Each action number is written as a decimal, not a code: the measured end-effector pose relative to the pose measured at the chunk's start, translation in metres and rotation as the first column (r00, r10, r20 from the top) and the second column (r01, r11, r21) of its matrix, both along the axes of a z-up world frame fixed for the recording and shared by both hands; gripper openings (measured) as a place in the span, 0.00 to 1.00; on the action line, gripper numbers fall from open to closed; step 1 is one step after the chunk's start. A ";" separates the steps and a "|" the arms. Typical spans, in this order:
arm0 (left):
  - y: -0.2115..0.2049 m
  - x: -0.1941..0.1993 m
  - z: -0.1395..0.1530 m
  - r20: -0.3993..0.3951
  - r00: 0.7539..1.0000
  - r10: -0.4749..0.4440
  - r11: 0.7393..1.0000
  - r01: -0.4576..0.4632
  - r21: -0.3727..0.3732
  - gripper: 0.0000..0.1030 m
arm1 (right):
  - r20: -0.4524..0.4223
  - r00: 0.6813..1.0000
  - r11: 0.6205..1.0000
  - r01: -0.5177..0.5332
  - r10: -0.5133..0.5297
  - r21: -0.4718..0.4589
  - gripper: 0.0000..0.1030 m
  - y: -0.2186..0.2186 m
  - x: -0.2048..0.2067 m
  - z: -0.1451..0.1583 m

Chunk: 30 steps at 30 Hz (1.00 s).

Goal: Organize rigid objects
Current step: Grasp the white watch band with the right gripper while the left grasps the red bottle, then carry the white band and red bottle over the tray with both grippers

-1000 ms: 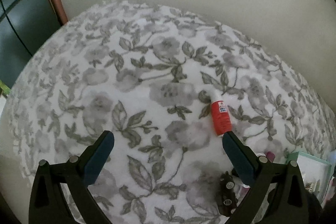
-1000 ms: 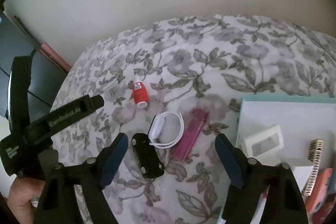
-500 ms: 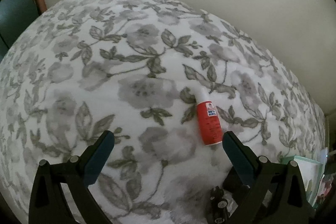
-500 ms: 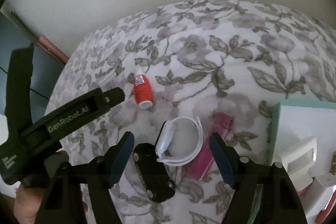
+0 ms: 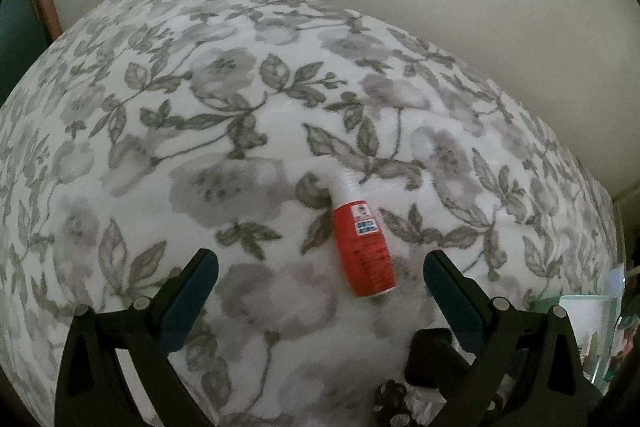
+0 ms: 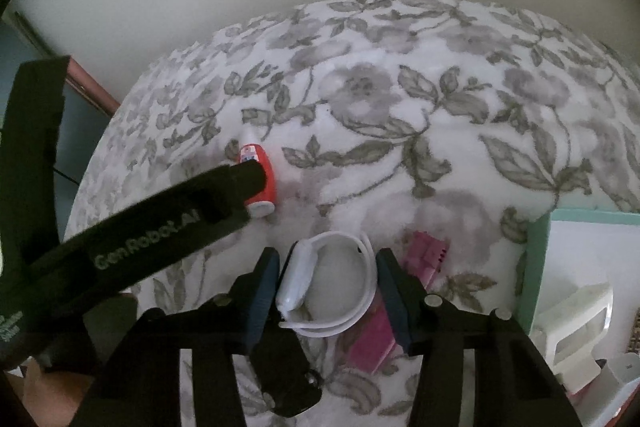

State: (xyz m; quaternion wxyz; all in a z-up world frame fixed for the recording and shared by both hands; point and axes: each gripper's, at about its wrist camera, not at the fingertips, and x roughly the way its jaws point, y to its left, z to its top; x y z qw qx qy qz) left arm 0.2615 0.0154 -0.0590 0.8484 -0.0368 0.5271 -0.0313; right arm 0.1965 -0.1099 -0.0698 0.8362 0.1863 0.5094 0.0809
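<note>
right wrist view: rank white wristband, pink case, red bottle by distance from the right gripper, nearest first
1. White wristband: between the right gripper fingers.
2. Pink case: just outside the right-hand finger, partly behind it.
3. Red bottle: farther, up-left, partly behind the left gripper.
</note>
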 end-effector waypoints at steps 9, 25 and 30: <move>-0.011 0.002 -0.012 -0.020 0.998 -0.066 0.998 0.066 0.020 0.52 | 0.011 1.000 1.000 -0.001 0.001 0.026 0.51 -0.005 0.000 -0.002; -0.012 -0.020 0.016 0.002 0.994 -0.111 0.994 0.111 0.010 0.28 | -0.007 1.000 0.998 0.018 -0.018 0.053 0.50 -0.012 -0.015 0.004; -0.017 -0.039 0.042 0.020 0.993 -0.116 0.993 0.116 0.005 0.22 | 0.017 0.999 0.996 0.043 -0.044 0.072 0.50 -0.021 -0.033 0.023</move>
